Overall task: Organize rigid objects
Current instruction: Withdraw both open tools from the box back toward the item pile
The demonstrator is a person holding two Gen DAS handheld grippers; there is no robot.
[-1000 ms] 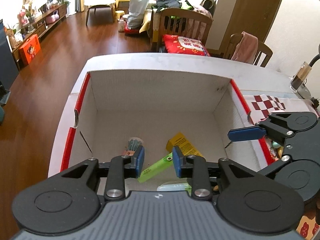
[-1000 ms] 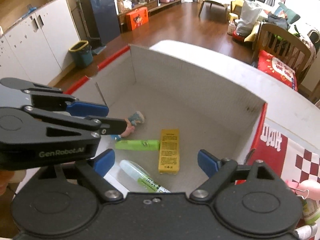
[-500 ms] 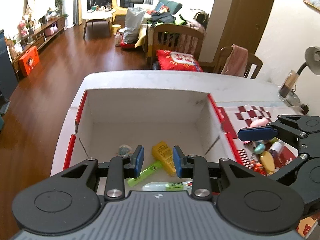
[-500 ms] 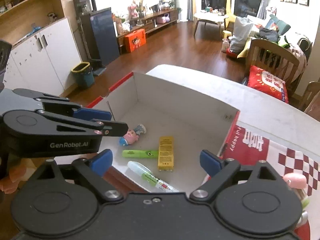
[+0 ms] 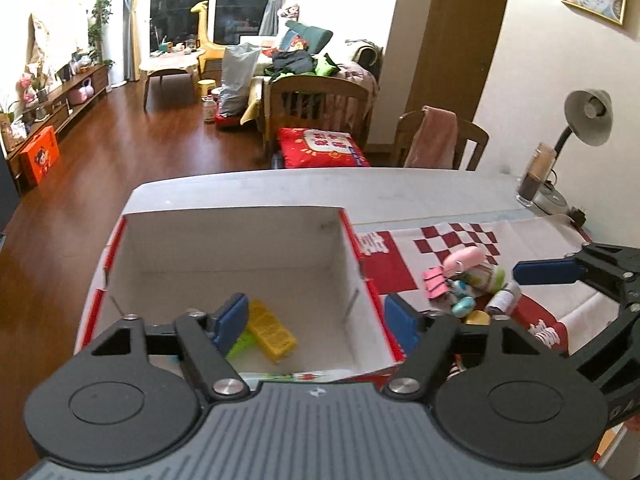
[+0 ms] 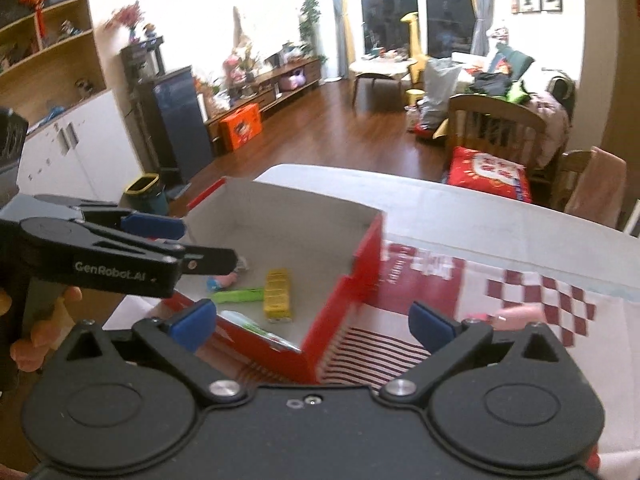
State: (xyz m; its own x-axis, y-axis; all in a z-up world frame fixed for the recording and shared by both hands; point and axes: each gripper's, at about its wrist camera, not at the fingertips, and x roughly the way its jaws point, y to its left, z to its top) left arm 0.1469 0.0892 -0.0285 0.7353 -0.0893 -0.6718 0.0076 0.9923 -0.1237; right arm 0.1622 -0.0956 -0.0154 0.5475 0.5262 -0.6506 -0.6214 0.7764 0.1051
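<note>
Nearest the left wrist camera, the left gripper (image 5: 316,318) has its fingers opening, nothing between them, poised above the near edge of the white box (image 5: 224,240) with red rims. The right gripper (image 6: 312,320) also has its fingers opening, already spread wide and empty, over the box's red corner and the checked cloth (image 6: 540,300). Inside the box lie a yellow packet (image 5: 272,330), a green tube (image 6: 236,295), a small pink figure (image 6: 222,282) and a white tube (image 6: 256,330) against the near wall. Beyond the box, on the cloth-covered desk (image 5: 400,192), sits the unsorted pile (image 5: 468,284): a pink case, a pink clip, small bottles and rounded toys, touching one another. Judged light, hard and smooth; rounded pieces may slip, so take each across its narrowest flat sides. The pink case on top looks easiest to reach. A desk lamp (image 5: 588,118) stands at the far right.
</note>
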